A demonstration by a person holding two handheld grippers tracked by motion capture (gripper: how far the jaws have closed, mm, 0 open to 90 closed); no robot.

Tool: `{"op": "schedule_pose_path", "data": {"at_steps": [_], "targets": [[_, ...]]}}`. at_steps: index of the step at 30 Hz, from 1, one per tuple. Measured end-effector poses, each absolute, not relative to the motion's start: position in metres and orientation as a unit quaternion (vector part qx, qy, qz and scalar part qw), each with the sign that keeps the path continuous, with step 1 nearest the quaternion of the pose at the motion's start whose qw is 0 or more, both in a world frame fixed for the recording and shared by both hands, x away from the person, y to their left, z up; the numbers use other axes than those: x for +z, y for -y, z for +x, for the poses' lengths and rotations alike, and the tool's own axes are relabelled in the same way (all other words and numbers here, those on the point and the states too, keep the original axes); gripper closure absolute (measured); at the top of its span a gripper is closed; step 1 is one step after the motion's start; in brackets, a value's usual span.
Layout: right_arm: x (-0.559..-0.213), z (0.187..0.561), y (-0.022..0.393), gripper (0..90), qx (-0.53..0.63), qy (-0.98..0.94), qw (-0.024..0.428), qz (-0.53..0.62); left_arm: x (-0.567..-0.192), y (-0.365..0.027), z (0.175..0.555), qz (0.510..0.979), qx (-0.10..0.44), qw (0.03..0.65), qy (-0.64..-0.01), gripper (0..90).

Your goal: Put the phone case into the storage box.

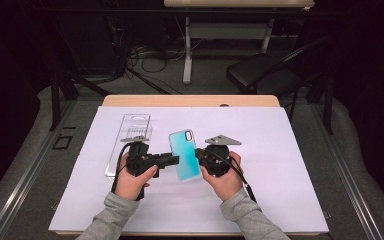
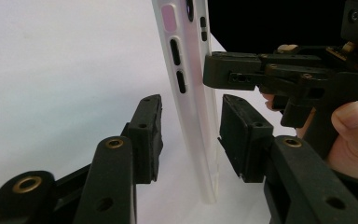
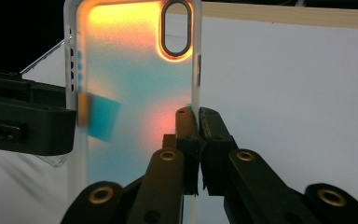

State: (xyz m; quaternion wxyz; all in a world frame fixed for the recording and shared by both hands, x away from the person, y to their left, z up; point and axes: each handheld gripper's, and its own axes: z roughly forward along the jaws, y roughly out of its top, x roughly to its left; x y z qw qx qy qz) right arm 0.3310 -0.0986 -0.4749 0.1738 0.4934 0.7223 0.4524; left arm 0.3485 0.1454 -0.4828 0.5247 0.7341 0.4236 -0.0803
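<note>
Hands [image 1: 135,182] level, hand-held grippers [image 1: 172,160] flanking upright phone case [image 1: 185,155]

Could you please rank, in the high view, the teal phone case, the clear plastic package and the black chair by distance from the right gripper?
1. Teal phone case, clamped in the right gripper.
2. Clear plastic package, left on the table.
3. Black chair, beyond the table.

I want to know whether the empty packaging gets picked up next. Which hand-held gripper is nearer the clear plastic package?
Left. The left hand-held gripper sits right beside the clear plastic package; the right hand-held gripper, pinching the phone case, is farther off across the case.
</note>
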Motion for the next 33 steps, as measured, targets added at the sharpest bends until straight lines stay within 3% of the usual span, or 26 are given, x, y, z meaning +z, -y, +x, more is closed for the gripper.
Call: {"op": "schedule_pose_path", "data": {"at_steps": [33], "targets": [[-0.4758, 0.3289, 0.0936, 87.4, 0.456, -0.727, 0.164, 0.486, -0.4848, -0.1485, 0.3486, 0.723, -0.108, 0.514, -0.448, 76.8]]}}
